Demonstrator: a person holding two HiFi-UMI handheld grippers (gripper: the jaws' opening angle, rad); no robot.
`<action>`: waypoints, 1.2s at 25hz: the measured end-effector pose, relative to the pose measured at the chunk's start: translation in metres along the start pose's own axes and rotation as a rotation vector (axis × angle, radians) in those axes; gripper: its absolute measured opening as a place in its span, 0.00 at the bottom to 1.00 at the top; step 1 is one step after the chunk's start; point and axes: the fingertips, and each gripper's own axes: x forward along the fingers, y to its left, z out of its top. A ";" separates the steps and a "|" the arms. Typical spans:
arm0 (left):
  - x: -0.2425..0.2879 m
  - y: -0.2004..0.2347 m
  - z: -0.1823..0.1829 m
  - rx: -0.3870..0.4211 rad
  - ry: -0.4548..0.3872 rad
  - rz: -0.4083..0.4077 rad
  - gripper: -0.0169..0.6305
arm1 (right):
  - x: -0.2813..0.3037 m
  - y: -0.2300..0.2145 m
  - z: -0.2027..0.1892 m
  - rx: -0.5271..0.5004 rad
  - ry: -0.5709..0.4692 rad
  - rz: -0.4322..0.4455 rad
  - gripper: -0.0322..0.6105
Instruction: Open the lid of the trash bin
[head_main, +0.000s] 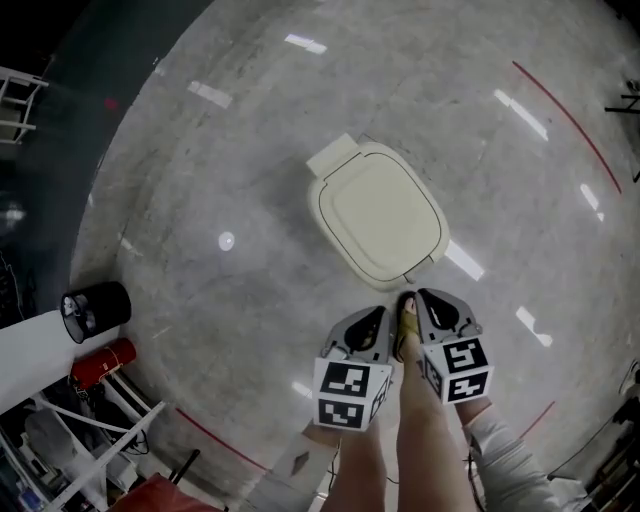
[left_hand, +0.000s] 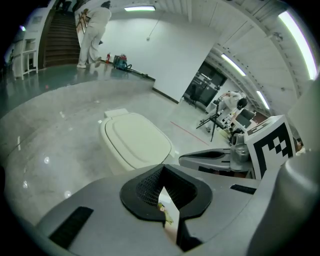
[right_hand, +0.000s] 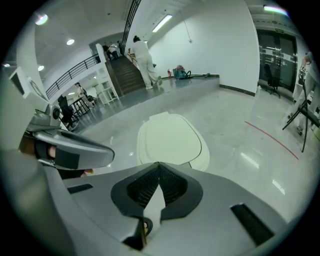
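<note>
A cream trash bin (head_main: 378, 212) stands on the grey floor with its lid down flat. It also appears ahead of the jaws as the bin (left_hand: 135, 140) in the left gripper view and the bin (right_hand: 170, 140) in the right gripper view. My left gripper (head_main: 372, 315) hangs just short of the bin's near edge, jaws shut on nothing. My right gripper (head_main: 428, 298) is beside it, its tip close to the bin's near corner, also shut and empty. Neither touches the bin. Each gripper view shows its own tip, the left gripper (left_hand: 162, 167) and the right gripper (right_hand: 159, 164).
A black cylinder (head_main: 95, 308) and a red extinguisher (head_main: 103, 360) lie at the left by white frames. Red lines (head_main: 560, 110) mark the floor. A person in white (right_hand: 145, 62) is on far stairs. Tripod equipment (left_hand: 220, 117) stands to the right.
</note>
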 end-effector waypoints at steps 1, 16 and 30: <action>0.003 0.003 -0.003 -0.008 0.002 0.004 0.03 | 0.006 -0.002 -0.004 -0.005 0.006 -0.003 0.06; 0.028 0.018 -0.026 -0.005 0.049 0.000 0.03 | 0.050 -0.016 -0.034 0.022 0.089 -0.034 0.06; 0.024 0.014 -0.026 -0.011 0.050 0.008 0.03 | 0.053 -0.019 -0.042 0.079 0.070 -0.048 0.06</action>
